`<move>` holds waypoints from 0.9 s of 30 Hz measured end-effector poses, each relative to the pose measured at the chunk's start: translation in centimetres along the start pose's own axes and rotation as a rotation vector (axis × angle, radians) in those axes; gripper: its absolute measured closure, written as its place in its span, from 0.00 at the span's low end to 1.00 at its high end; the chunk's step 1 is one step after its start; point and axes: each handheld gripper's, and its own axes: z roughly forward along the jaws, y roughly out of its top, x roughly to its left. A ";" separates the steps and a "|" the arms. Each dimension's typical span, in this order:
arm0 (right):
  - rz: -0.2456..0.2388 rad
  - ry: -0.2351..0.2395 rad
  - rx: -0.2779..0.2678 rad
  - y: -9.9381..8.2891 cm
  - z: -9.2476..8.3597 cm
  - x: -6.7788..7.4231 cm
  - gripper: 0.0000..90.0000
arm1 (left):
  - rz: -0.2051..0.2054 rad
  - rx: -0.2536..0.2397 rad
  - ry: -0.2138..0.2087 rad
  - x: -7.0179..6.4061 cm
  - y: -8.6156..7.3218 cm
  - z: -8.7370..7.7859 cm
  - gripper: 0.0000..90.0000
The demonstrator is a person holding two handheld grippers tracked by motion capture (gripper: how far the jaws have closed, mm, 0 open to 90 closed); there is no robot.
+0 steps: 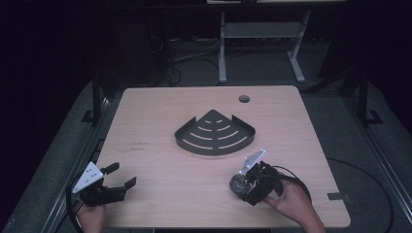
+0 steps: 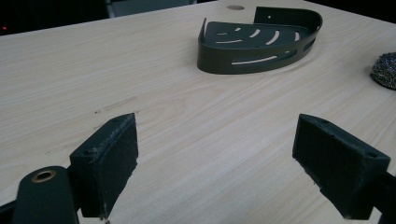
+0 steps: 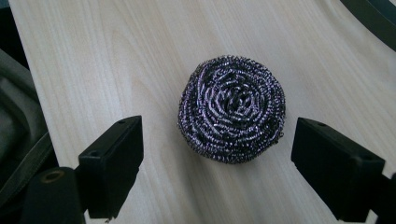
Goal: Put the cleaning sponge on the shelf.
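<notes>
Near the surface's (image 1: 160, 121) front right corner lies a steel scouring pad (image 3: 232, 108), a round, tightly coiled, glinting silver-grey ball, between the spread jaws of the right hand-held gripper (image 3: 217, 158), untouched. The left hand-held gripper (image 2: 215, 158) gapes by the front left corner.

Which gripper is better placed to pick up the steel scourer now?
Right. The right gripper hangs over the steel scourer with open jaws on either side of it. The left gripper is open too, but sits at the table's near left corner, far from it.
</notes>
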 end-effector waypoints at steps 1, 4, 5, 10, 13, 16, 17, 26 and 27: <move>0.000 0.000 0.000 0.0 0.0 0.0 0.18 | -0.001 -0.001 0.000 0.0 0.0 0.0 0.15; -0.001 0.003 0.003 0.2 0.2 -0.1 0.18 | 0.000 -0.001 0.000 0.0 0.0 0.0 0.15; 0.003 0.006 0.003 0.3 0.3 -0.2 0.18 | 0.002 0.000 0.000 0.0 0.0 0.0 0.15; 0.000 0.010 0.009 0.6 0.7 -0.4 0.18 | 0.000 -0.001 -0.001 0.0 0.0 0.0 0.15; 0.001 0.013 0.013 0.6 0.8 -0.4 0.18 | 0.002 0.000 0.000 0.0 0.0 0.0 0.15; 0.005 0.016 0.019 0.7 1.1 -0.6 0.18 | 0.001 -0.001 -0.001 0.0 0.0 0.0 0.15; 0.008 0.016 0.020 0.8 1.1 -0.6 0.18 | 0.001 -0.001 -0.001 0.0 0.0 0.0 0.15; 0.005 0.027 0.034 1.1 1.7 -0.8 0.18 | -0.002 -0.002 0.000 0.0 0.0 -0.1 0.15; 0.004 0.026 0.036 1.1 1.7 -0.8 0.18 | -0.002 -0.002 0.000 0.0 0.0 -0.1 0.15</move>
